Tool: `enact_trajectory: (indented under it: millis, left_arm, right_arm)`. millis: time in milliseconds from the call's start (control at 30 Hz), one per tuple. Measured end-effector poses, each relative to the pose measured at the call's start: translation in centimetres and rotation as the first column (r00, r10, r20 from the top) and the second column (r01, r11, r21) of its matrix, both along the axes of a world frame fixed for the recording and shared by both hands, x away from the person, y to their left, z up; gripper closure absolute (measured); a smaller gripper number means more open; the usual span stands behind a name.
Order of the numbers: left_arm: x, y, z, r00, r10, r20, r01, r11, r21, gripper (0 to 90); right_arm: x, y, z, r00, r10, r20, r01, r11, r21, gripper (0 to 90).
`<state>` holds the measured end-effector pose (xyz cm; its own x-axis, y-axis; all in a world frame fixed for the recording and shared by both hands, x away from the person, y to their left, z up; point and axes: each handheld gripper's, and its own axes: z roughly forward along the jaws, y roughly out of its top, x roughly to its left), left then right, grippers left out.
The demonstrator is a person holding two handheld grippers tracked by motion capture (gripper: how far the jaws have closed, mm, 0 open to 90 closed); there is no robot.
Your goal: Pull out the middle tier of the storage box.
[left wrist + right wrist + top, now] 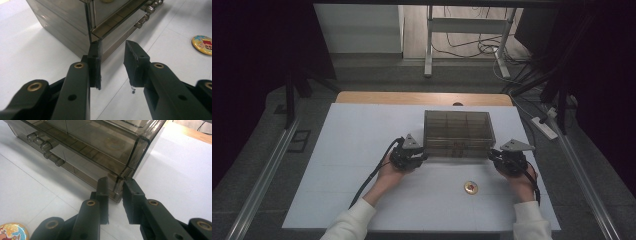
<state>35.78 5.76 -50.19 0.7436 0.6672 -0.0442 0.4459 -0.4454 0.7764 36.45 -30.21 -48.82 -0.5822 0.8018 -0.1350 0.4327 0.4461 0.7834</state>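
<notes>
While the smoky translucent plastic drawer box sits mid-counter, the right tool clamps its near right corner; the left tool stands slightly apart at its left corner, gripping nothing.

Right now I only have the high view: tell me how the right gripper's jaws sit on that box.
Observer: The right gripper straddles a front corner of the smoky box; whether the pads press, I cannot tell.
Operator: Now the left one.
Observer: The left gripper has one jaw at the box's other front corner, the other before its front face.
Operator: Describe the drawer fronts.
Observer: Round knobs stick out of them.
</notes>
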Motion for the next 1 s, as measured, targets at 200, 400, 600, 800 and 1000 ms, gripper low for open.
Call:
enact_trajectory:
  millis: [200,400,600,800,1000]
  left_arm:
    - [-0.15,0.06,0.17,0.9998,0.009,0.018,-0.009,1.0000,0.001,68.3]
    - [-0.05,0.68,0.56,0.9992,0.031,0.025,-0.031,0.9995,-0.006,69.7]
    - [0.06,0.24,0.10,0.9992,0.033,0.024,-0.034,0.9993,0.013,74.2]
    - [0.15,0.13,-0.07,0.9988,0.043,0.024,-0.044,0.9988,0.021,76.8]
    - [0.18,0.07,-0.20,0.9985,0.048,0.026,-0.049,0.9984,0.029,82.7]
  right_arm:
    - [0.01,-0.08,0.02,1.0000,0.003,-0.003,-0.003,1.000,0.001,75.7]
    - [0.03,-0.09,-0.03,1.0000,0.003,-0.003,-0.003,1.000,0.001,75.9]
    - [0.01,-0.13,-0.03,1.0000,0.000,-0.004,0.000,1.000,0.005,77.3]
    - [0.00,-0.15,-0.01,1.0000,0.002,-0.005,-0.002,1.000,0.005,77.6]
    - [-0.02,-0.22,0.01,1.0000,0.003,-0.009,-0.003,1.000,0.006,77.6]
